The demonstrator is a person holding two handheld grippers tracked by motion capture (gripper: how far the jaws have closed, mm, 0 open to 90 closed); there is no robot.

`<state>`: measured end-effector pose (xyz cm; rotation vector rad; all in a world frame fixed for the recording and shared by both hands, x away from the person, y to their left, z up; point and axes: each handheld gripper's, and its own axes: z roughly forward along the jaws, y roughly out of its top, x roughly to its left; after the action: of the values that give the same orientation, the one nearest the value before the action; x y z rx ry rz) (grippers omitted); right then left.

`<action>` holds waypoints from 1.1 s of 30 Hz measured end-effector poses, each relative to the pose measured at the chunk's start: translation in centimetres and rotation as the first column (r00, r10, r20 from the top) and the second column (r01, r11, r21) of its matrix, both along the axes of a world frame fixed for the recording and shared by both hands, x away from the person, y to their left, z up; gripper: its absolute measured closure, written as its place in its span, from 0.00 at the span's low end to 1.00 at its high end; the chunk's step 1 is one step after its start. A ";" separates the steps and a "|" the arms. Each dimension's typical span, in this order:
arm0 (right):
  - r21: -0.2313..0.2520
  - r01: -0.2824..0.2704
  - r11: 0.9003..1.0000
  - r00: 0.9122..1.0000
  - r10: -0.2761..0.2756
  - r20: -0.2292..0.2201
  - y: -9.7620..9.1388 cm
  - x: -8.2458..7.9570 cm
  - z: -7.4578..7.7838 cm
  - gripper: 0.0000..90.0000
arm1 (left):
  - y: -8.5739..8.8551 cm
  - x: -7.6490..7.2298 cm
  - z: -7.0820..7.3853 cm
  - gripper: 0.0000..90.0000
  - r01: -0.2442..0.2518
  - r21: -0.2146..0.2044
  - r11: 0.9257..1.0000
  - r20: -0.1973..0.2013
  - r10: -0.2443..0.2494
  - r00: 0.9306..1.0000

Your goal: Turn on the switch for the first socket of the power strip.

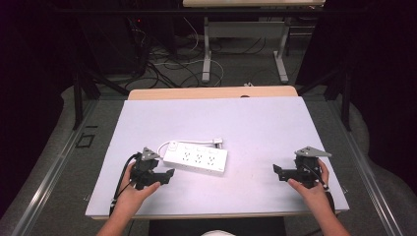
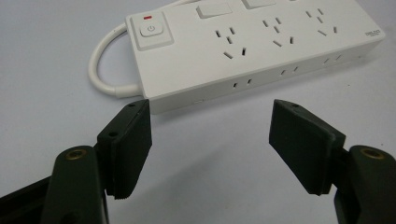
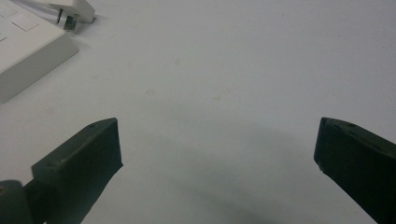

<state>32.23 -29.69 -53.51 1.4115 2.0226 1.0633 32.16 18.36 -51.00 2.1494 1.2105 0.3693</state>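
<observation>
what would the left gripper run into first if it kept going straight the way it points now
Most likely the near long side of the white power strip, which lies right ahead of the open left gripper, with nothing between its jaws. One jaw tip seems very close to the strip's corner; contact is unclear.

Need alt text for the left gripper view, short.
A white power strip lies flat on a pale table, just beyond the open left gripper. Its power button and looped cord sit at the strip's left end.
</observation>
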 end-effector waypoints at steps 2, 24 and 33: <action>0.002 -0.001 1.000 1.000 0.001 0.000 0.0 0.0 0.0 0.00 | -0.1 0.1 0.0 0.35 -0.014 -0.002 1.000 -0.013 0.014 1.000; -0.003 -0.002 1.000 1.000 0.002 -0.008 0.1 0.0 -0.1 0.00 | -0.5 1.6 2.2 0.48 -0.062 -0.060 0.996 -0.109 0.055 0.993; 0.000 0.000 1.000 1.000 0.000 -0.009 0.1 0.0 -0.2 0.00 | -0.7 2.1 3.3 0.54 -0.062 -0.070 0.996 -0.124 0.053 0.991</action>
<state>32.25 -29.58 -53.67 1.4184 2.0286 1.0591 34.26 17.69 -47.73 2.1028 1.3353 0.2165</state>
